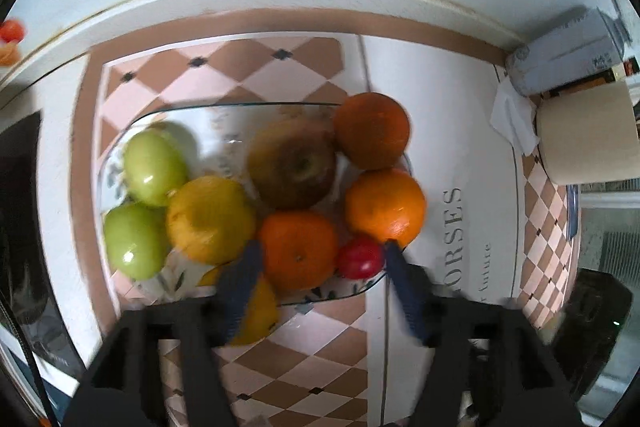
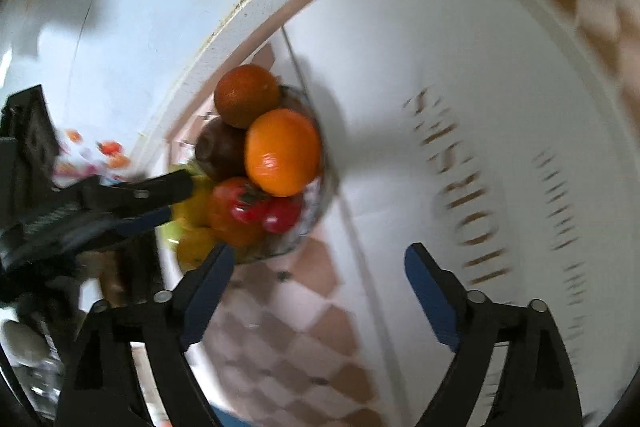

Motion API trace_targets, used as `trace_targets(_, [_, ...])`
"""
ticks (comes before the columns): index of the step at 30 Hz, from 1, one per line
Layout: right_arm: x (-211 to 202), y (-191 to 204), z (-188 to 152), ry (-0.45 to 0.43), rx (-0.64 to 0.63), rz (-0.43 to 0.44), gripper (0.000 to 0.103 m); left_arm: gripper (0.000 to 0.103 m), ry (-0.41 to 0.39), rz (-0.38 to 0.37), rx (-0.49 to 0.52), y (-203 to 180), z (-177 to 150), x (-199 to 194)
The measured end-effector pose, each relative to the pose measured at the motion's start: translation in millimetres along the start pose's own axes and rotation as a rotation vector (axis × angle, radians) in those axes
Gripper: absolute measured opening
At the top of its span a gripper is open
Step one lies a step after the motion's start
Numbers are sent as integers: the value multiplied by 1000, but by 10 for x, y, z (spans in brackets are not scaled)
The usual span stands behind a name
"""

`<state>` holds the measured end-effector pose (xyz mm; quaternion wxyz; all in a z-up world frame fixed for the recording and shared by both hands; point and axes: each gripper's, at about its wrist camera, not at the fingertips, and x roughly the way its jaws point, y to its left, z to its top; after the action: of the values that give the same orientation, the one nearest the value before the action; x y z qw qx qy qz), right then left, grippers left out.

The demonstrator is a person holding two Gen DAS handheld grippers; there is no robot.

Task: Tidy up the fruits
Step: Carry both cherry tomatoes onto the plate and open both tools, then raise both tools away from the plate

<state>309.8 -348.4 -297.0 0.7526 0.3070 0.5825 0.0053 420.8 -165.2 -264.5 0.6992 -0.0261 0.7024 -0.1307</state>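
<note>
A clear glass dish (image 1: pixel 240 105) on the patterned tablecloth holds two green apples (image 1: pixel 154 167), a yellow apple (image 1: pixel 210 219), a brownish apple (image 1: pixel 294 167), three oranges and a small red fruit (image 1: pixel 358 259). My left gripper (image 1: pixel 323 249) hangs open over the dish's near side. One orange (image 1: pixel 298 249) lies between its blue fingers, with a gap on the right side. Another yellow fruit (image 1: pixel 260 307) shows behind the left finger. My right gripper (image 2: pixel 320 255) stands open and holds nothing, over the cloth beside the dish (image 2: pixel 316 227). In the right wrist view the left gripper (image 2: pixel 176 199) reaches in from the left.
A beige paper roll (image 1: pixel 586 139), a grey container (image 1: pixel 560 63) and a white tissue (image 1: pixel 512 119) stand at the right of the table. The wall runs just behind the dish. A dark object (image 1: pixel 600 307) sits at the lower right, a black panel (image 1: pixel 20 187) at the left.
</note>
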Motion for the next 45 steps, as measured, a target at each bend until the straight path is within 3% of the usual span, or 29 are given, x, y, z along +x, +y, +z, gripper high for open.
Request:
trace_targets(1, [-54,40,-15,-14,-36,-46,94,84,-24,6,-7,54,-69,-54])
trace_targets(4, [-232,194,-100,-69,-158,-191,96,86,-75,71,-5,131,-269,-154])
trace_targets(7, [-368,336,-188,-121,-240,-275,99,92,-135,140,-2,213,-520,-282])
trace_targets(12, [-580,545,-324,-174,-297,-330,99,93,-203,174,-16,320,-841,-481])
trace_targets(18, [-963,806,-582,-251,-333,-329,99,93,-305,187,-22,357,-1222,-878])
trace_targets(29, [-1972,1227,-1543,-420,-391,-326,99,93,-536,192,16,345,-2129,-1858])
trace_targets(37, [-2571,1280,-2151,-506,-396,-312,101,93,-603,180,40,290,-2790,-2279])
trace_targets(45, [-2966,1232,-2559,-515,-447,-276,101,93,-661,207,4,206,-3250,-2547])
